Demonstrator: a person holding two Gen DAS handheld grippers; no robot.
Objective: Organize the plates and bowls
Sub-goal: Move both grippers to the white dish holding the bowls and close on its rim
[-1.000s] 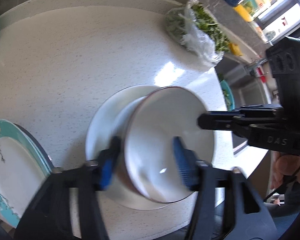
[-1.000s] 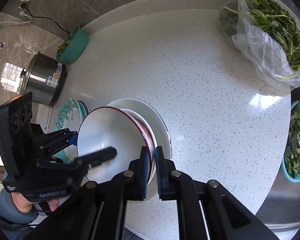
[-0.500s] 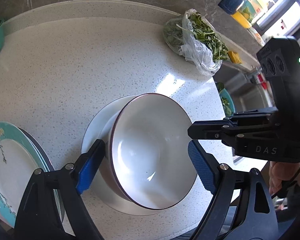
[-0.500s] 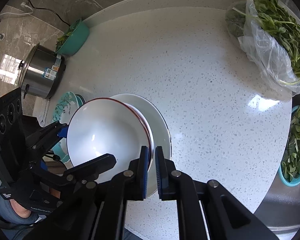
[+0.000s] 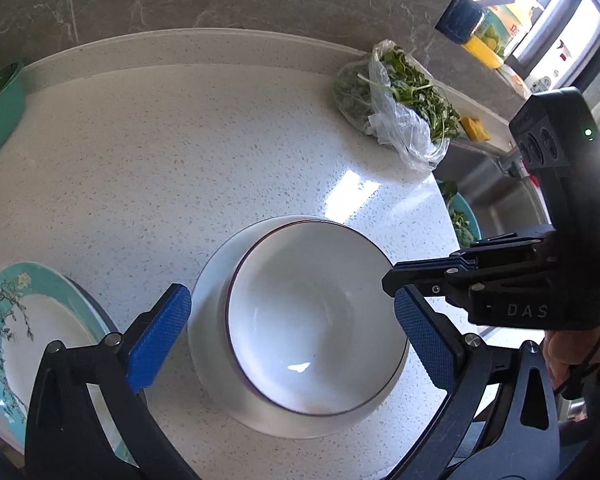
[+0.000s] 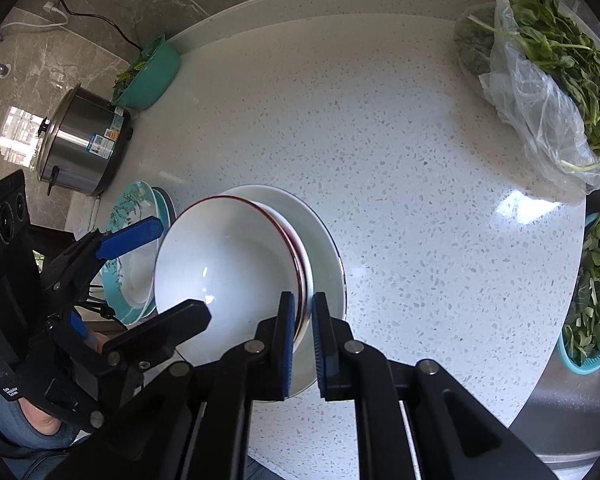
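A: So, what are the claws doing?

B: From the left wrist view, the left claw (image 5: 290,336) is spread wide, touching nothing, its blue pads on either side of the white bowl (image 5: 316,320). The right claw (image 6: 300,332) is clenched on that bowl's rim.

A: Where does the bowl sit?

B: Mouth up, on a white plate (image 5: 208,280) on the speckled surface (image 5: 180,152). A teal floral plate (image 5: 32,320) lies just left.

A: What does only the right wrist view show?

B: A second red-rimmed bowl (image 6: 300,256) nested beneath, and a steel pot (image 6: 80,144). Both views show bagged greens (image 6: 548,72).
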